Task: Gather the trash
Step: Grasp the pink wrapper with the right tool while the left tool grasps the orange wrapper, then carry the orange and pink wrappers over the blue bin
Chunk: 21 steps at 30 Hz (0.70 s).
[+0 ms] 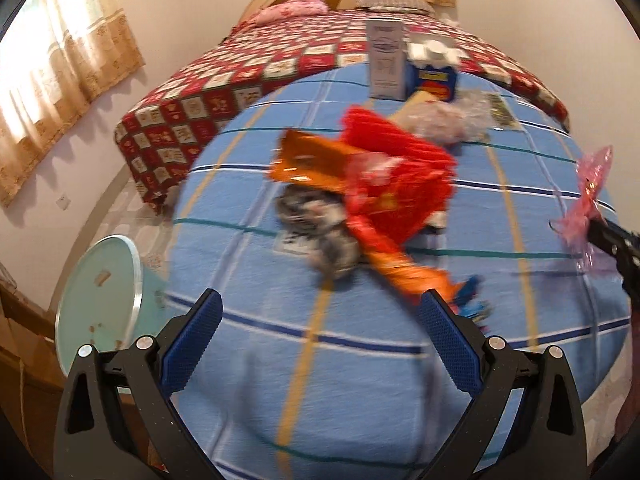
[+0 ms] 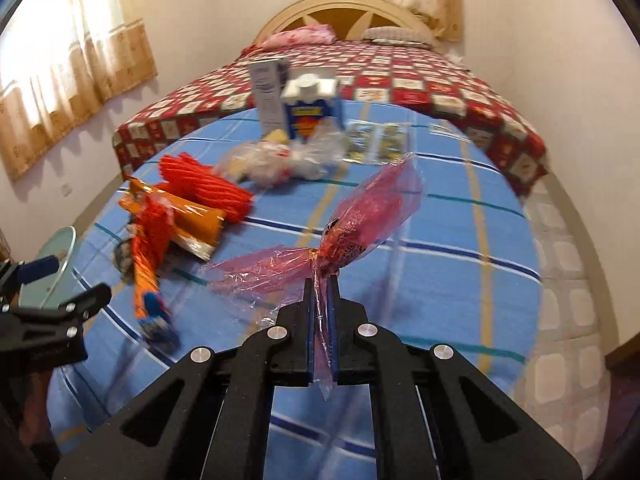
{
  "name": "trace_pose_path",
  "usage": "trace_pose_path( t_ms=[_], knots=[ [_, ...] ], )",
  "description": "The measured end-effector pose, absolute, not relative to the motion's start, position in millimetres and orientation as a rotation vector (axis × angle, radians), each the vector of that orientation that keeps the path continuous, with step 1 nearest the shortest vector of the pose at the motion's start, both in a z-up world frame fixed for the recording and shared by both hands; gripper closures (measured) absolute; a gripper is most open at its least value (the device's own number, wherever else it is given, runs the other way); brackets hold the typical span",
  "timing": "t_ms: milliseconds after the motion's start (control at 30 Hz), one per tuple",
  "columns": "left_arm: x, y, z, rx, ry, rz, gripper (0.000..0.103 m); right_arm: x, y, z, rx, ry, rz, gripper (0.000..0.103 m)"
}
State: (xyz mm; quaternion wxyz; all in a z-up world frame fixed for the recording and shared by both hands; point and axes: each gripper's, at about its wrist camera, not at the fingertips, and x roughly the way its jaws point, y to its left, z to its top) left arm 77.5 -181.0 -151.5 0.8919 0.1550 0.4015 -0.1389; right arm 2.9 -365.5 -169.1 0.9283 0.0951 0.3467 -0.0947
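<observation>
Right wrist view shows the right gripper [image 2: 321,280] clamped tight on a pink cellophane wrapper [image 2: 352,216], pinched at its twisted waist and lifted clear of the blue plaid cloth [image 2: 440,280]. It looks feather-light, crinkly and slippery, so I'd say the bunched twist is the sound place to hold; the flared ends would likely tear or slide out. Over on the left, the left gripper [image 1: 320,316] stands wide and holds nothing, facing the orange snack bag [image 1: 316,160] and red mesh [image 1: 404,168]. A pale bin [image 1: 100,304] sits below the cloth's edge.
</observation>
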Motion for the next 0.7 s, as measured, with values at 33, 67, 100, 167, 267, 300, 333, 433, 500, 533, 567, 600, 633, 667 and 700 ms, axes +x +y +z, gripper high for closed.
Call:
trace_pose_path(
  t_ms=[33,67,100,167,267,300,333,433,500,533,567,600,633,667,700],
  knots=[
    [76,-190,-154,0.325,0.836,-0.300,0.006,0,-369,-169,0.189,0.706,-0.206,0.097],
    [75,-199,-156,0.333,0.838,-0.305,0.006,-5,-373,-170,0.183,0.700,-0.223,0.097],
    [75,-206,-160,0.341,0.842,-0.306,0.006,-8,-377,-171,0.184,0.698,-0.231,0.097],
    [76,-219,-167,0.349,0.866,-0.313,0.007,-13,-387,-175,0.197,0.694,-0.244,0.097],
    [77,-235,-182,0.373,0.897,-0.314,0.013,-17,-393,-182,0.215,0.692,-0.240,0.097],
    [77,-238,-185,0.364,0.907,-0.325,0.020,-17,-394,-184,0.225,0.691,-0.233,0.097],
    [78,-240,-189,0.353,0.926,-0.339,0.038,-18,-395,-186,0.230,0.690,-0.229,0.097],
    [75,-244,-187,0.363,0.927,-0.358,0.072,-18,-394,-190,0.245,0.682,-0.205,0.097],
    [74,-238,-184,0.354,0.930,-0.367,0.075,-21,-391,-190,0.248,0.675,-0.197,0.097],
    [72,-233,-181,0.358,0.920,-0.369,0.076,-20,-389,-188,0.246,0.668,-0.191,0.097],
    [68,-228,-177,0.361,0.908,-0.372,0.076,-20,-387,-187,0.246,0.665,-0.186,0.097],
    [66,-222,-174,0.356,0.902,-0.379,0.076,-20,-384,-185,0.241,0.659,-0.179,0.097],
    [63,-215,-170,0.353,0.895,-0.388,0.076,-19,-380,-184,0.234,0.655,-0.172,0.097],
    [61,-209,-166,0.354,0.885,-0.390,0.076,-19,-377,-184,0.229,0.654,-0.168,0.097],
    [58,-199,-161,0.350,0.876,-0.392,0.076,-18,-373,-183,0.224,0.653,-0.158,0.097]
  ],
)
